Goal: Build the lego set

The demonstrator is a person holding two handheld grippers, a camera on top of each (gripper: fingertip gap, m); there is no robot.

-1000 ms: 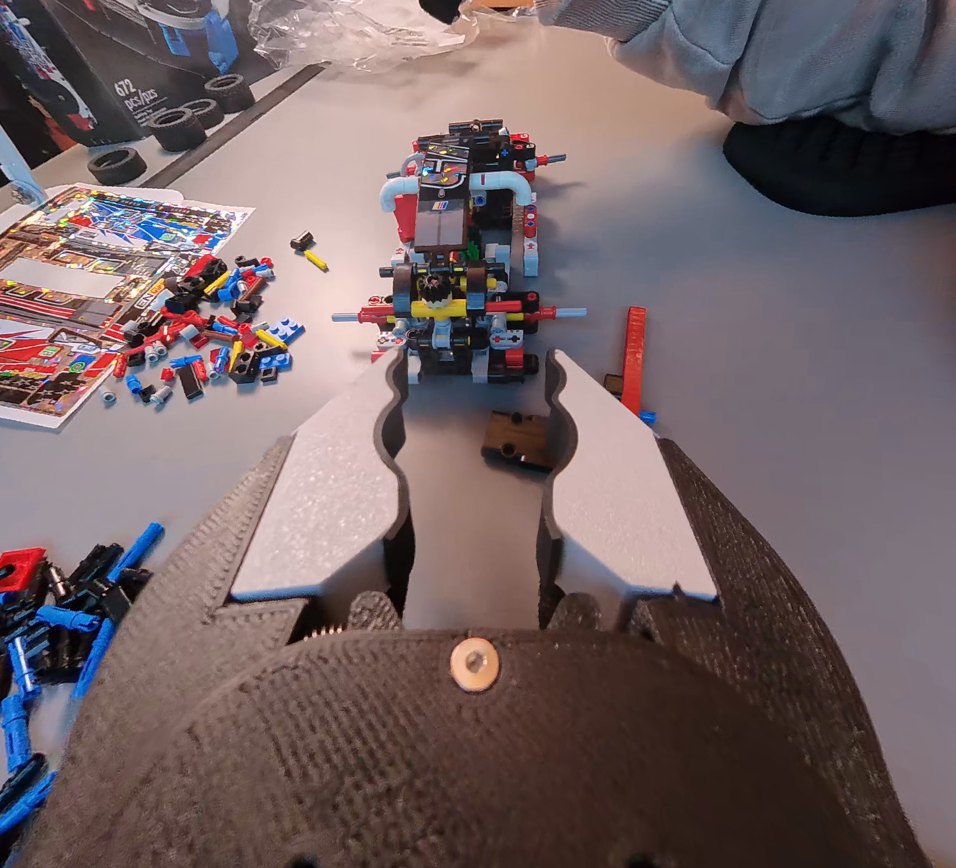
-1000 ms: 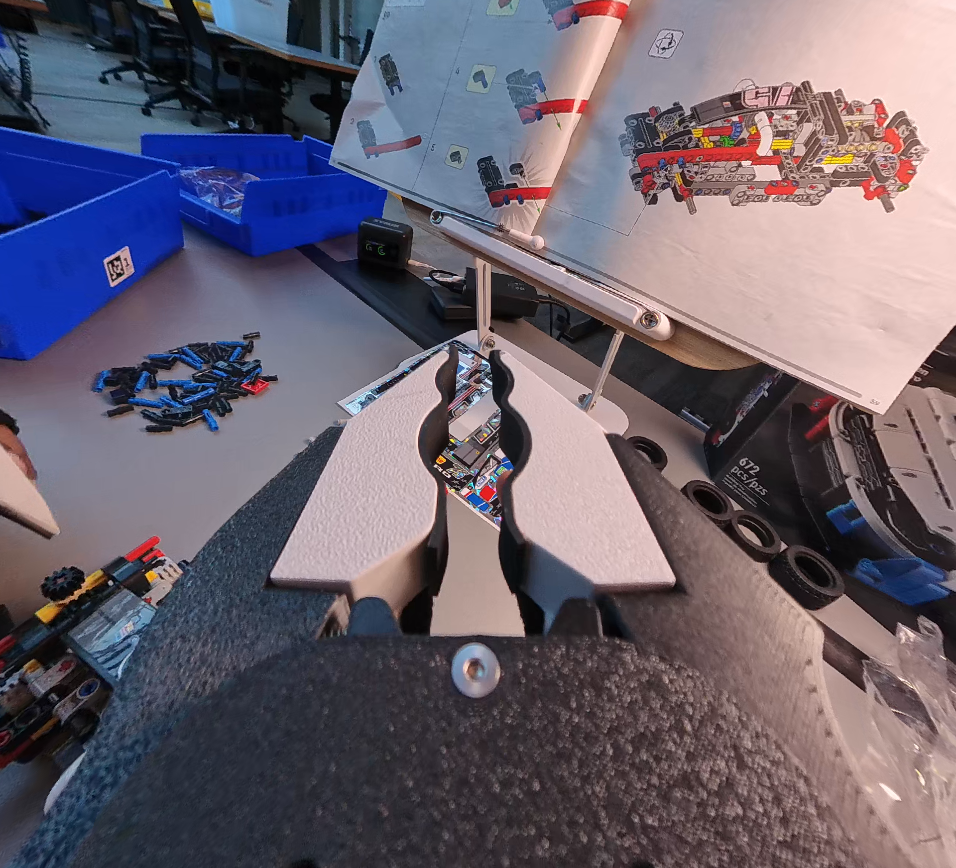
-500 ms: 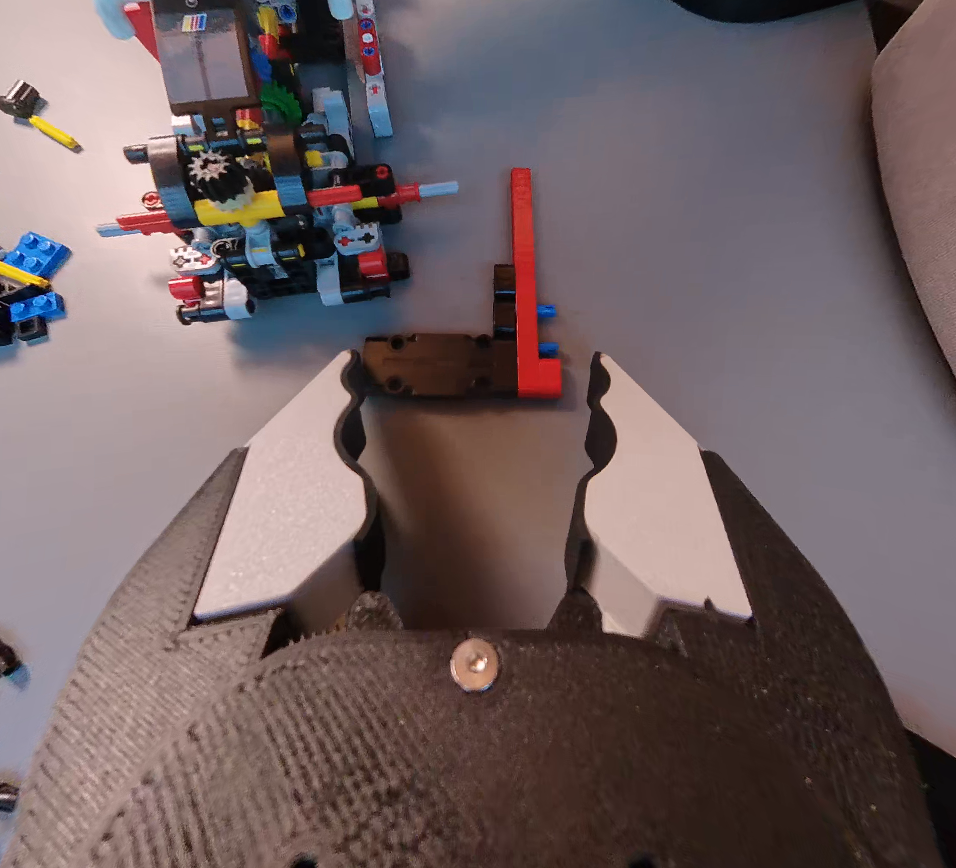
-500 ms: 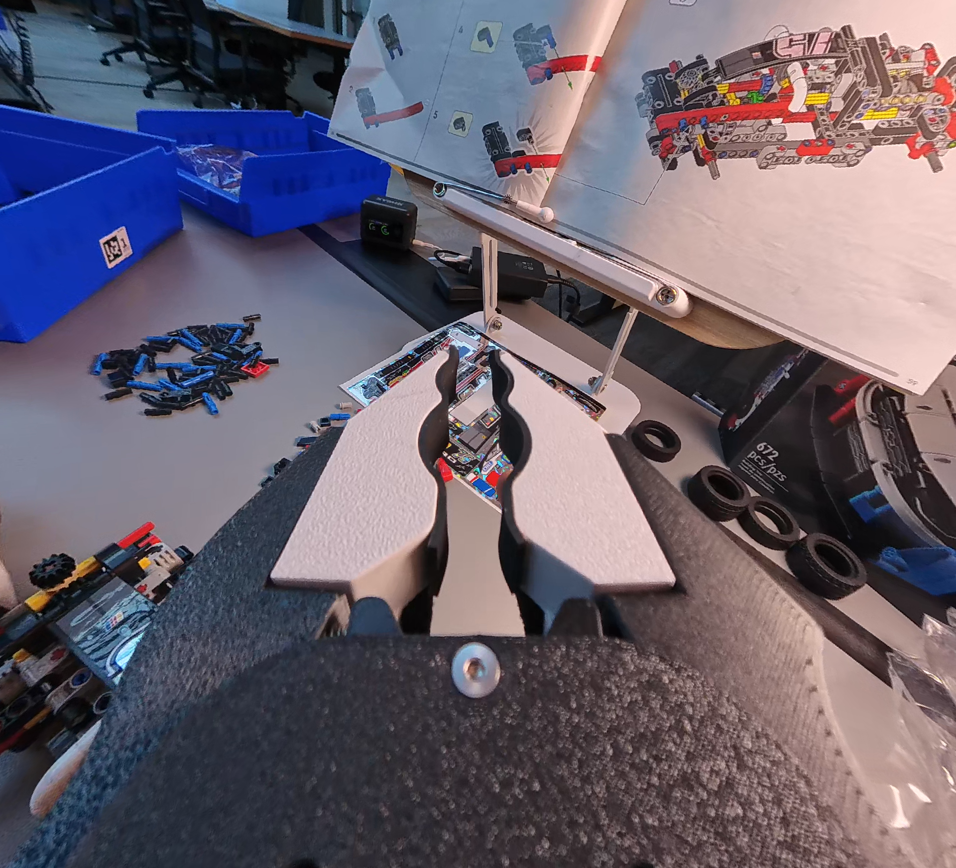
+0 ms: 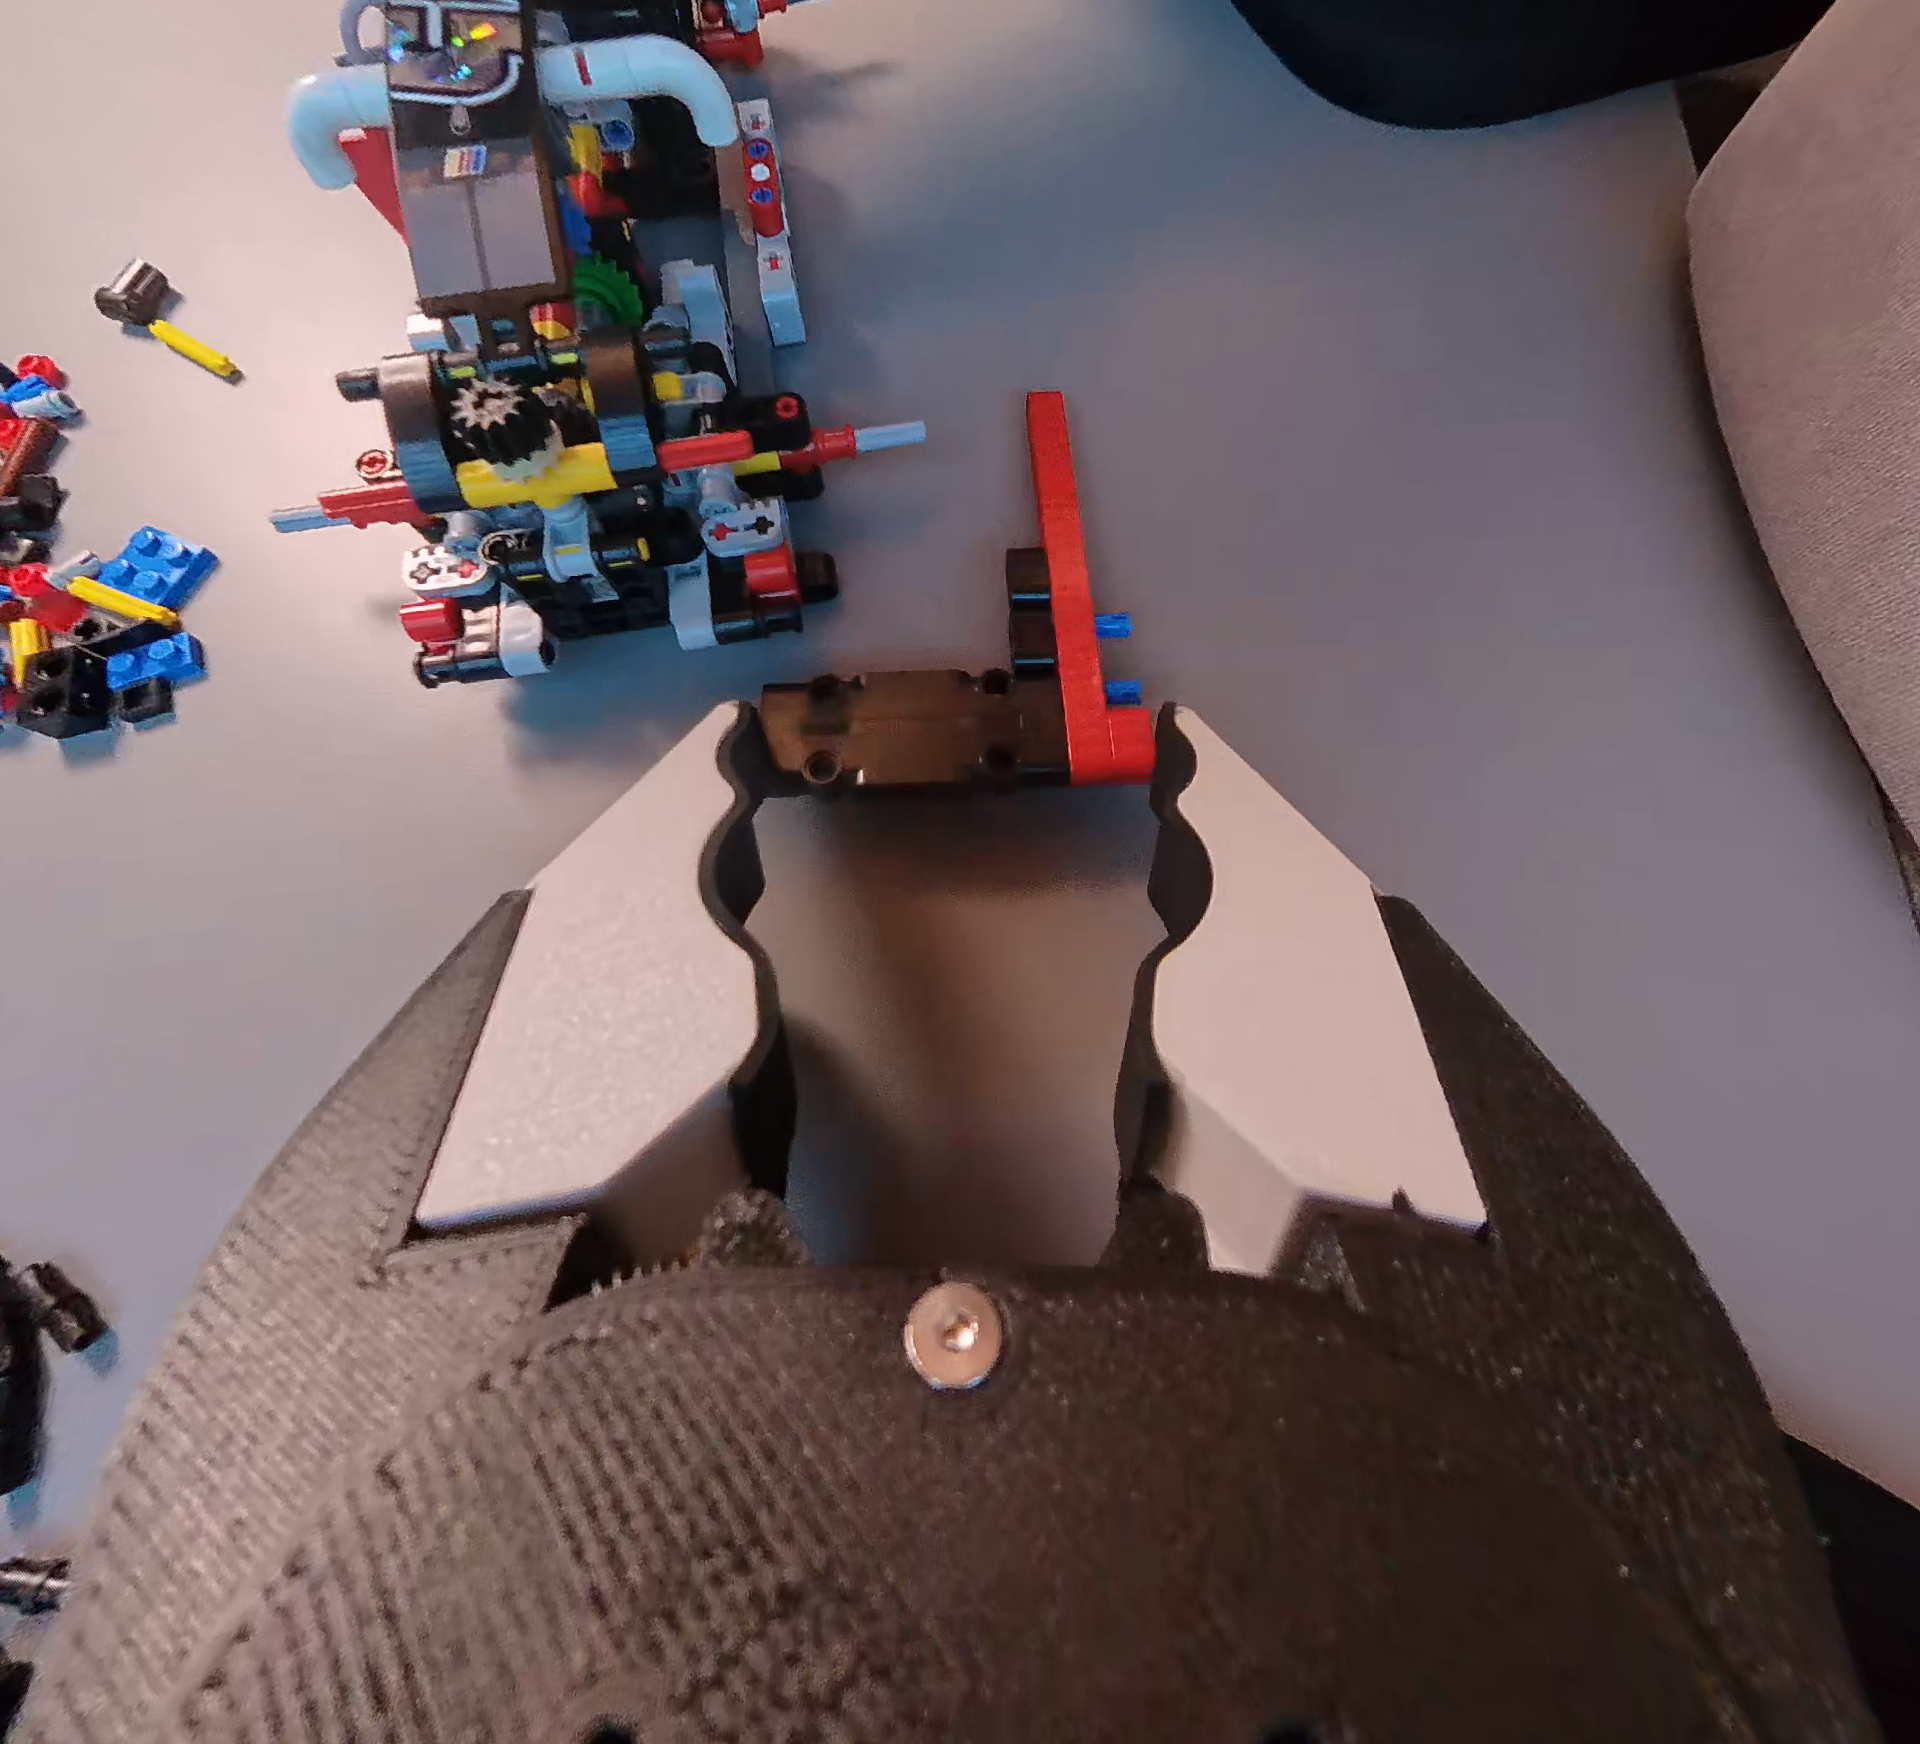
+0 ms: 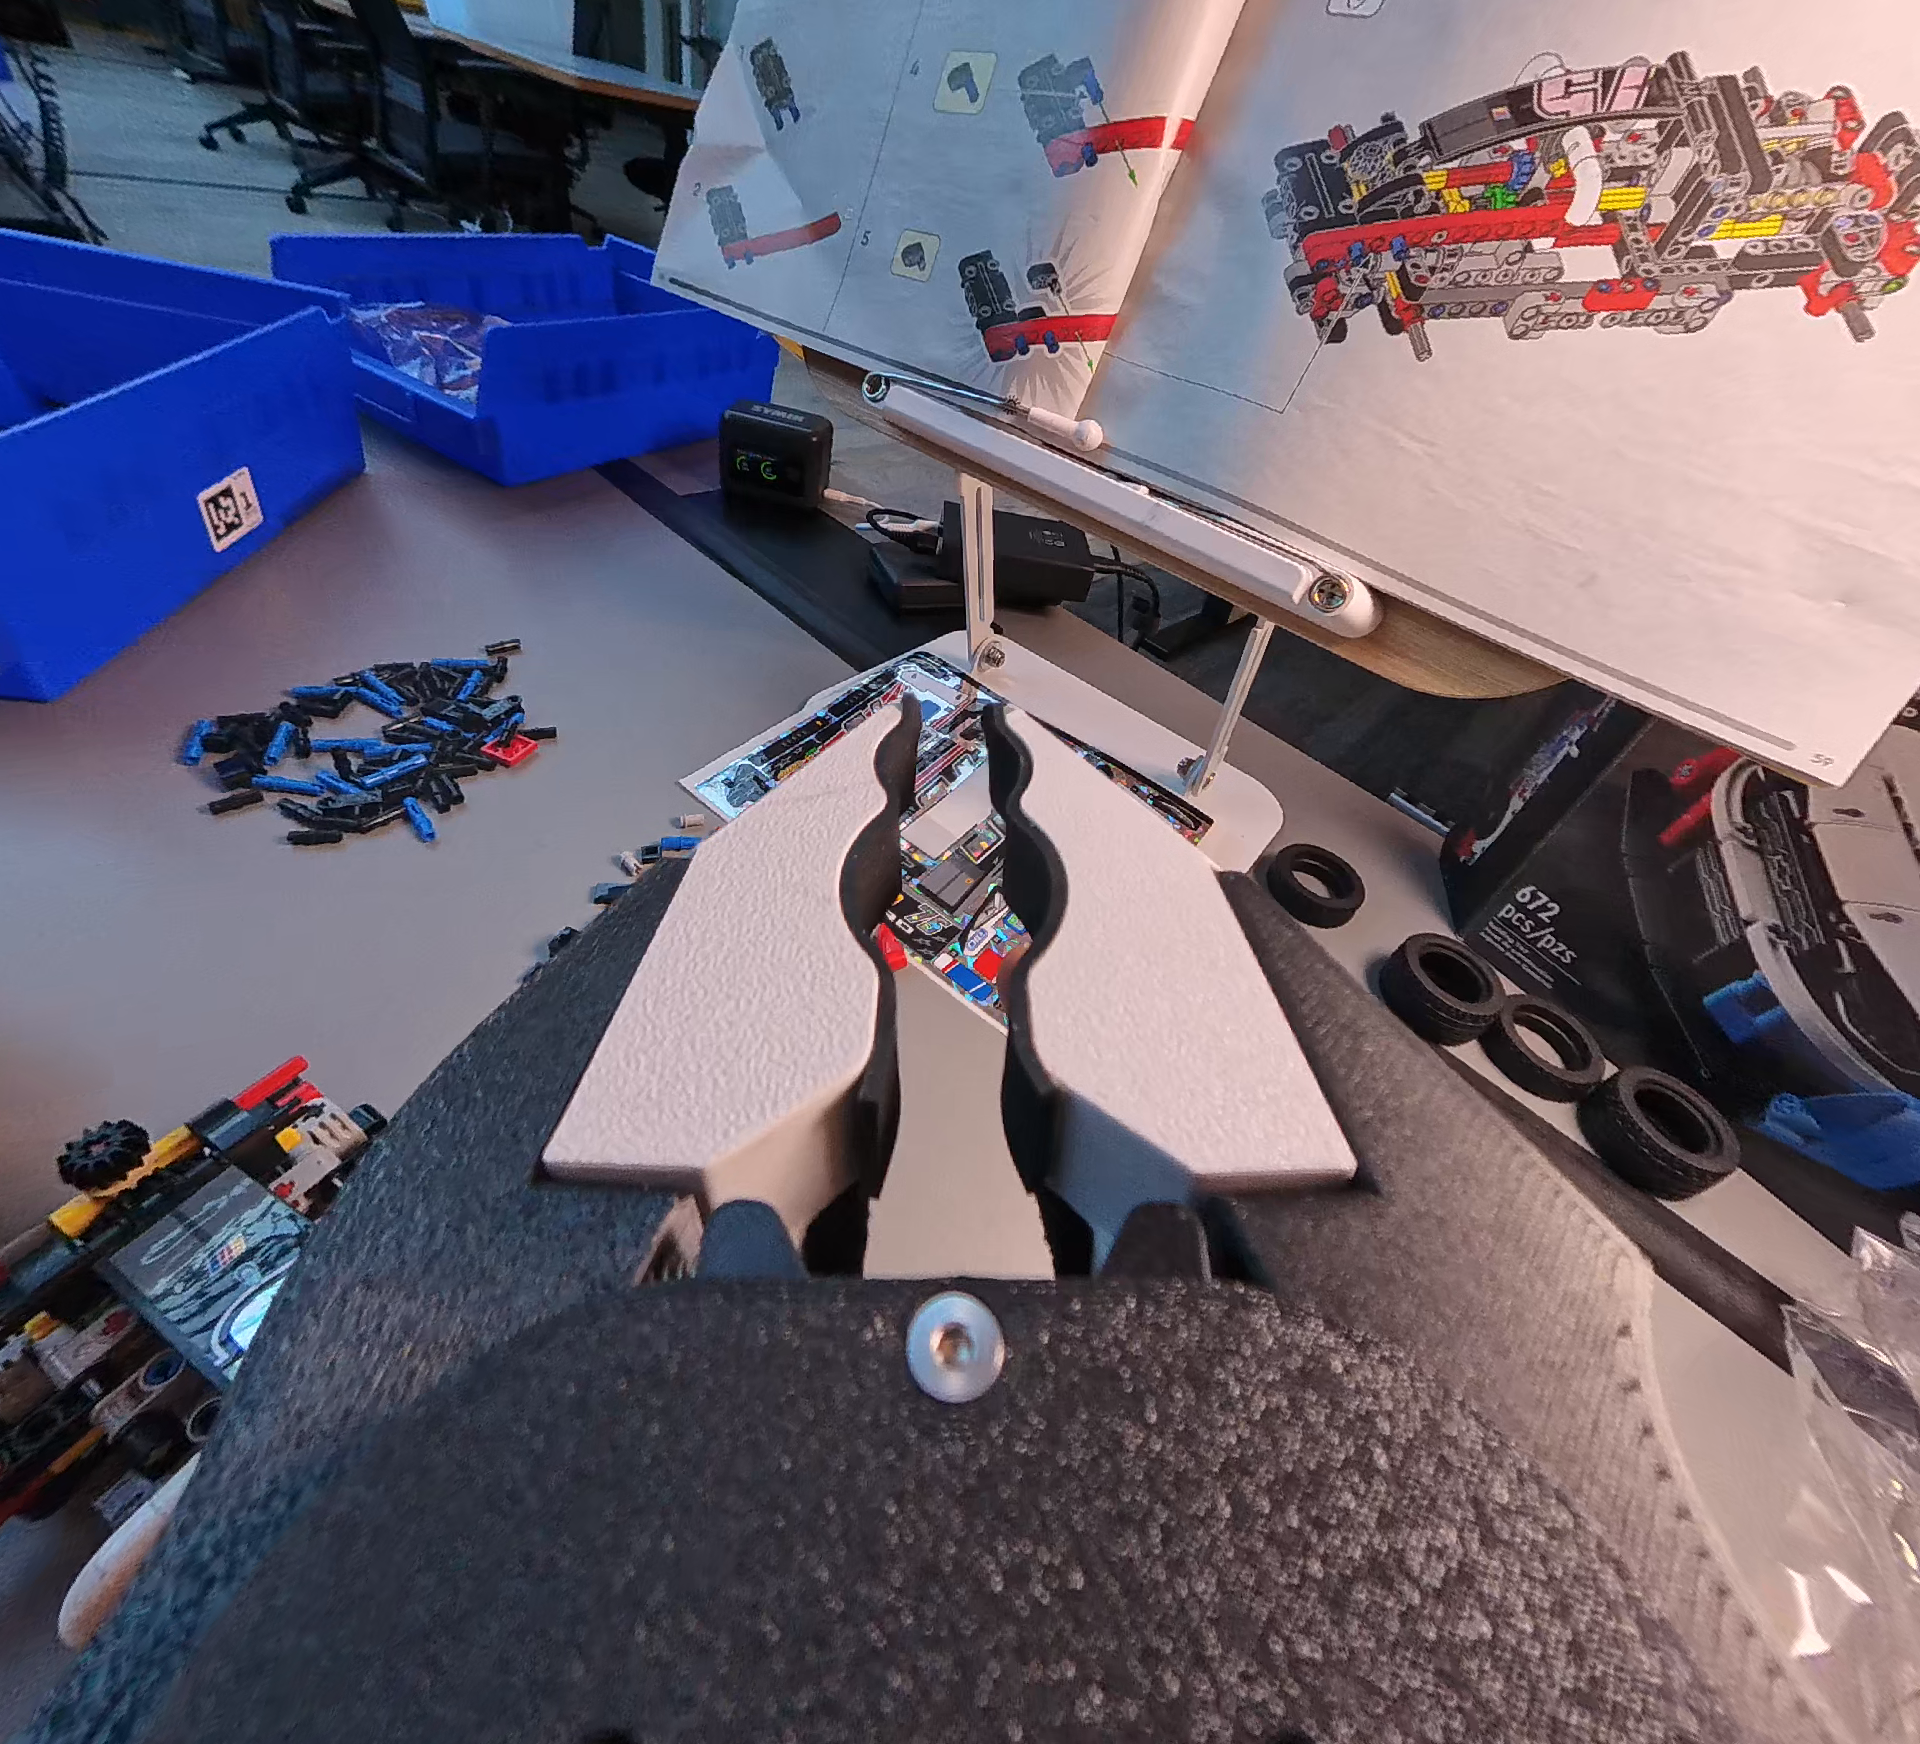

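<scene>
Red-black subassembly (image 5: 966, 728) now between left claw (image 5: 951, 738) tips.

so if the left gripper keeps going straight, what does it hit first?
Probably the black-and-red sub-assembly: the left gripper is open with its fingertips flanking it on the table. Contact is unclear.

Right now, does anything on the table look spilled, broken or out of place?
Nothing stands out. Loose bricks lie in piles, the car chassis looks intact, and the red-and-black subassembly lies flat between the open left gripper fingertips.
</scene>
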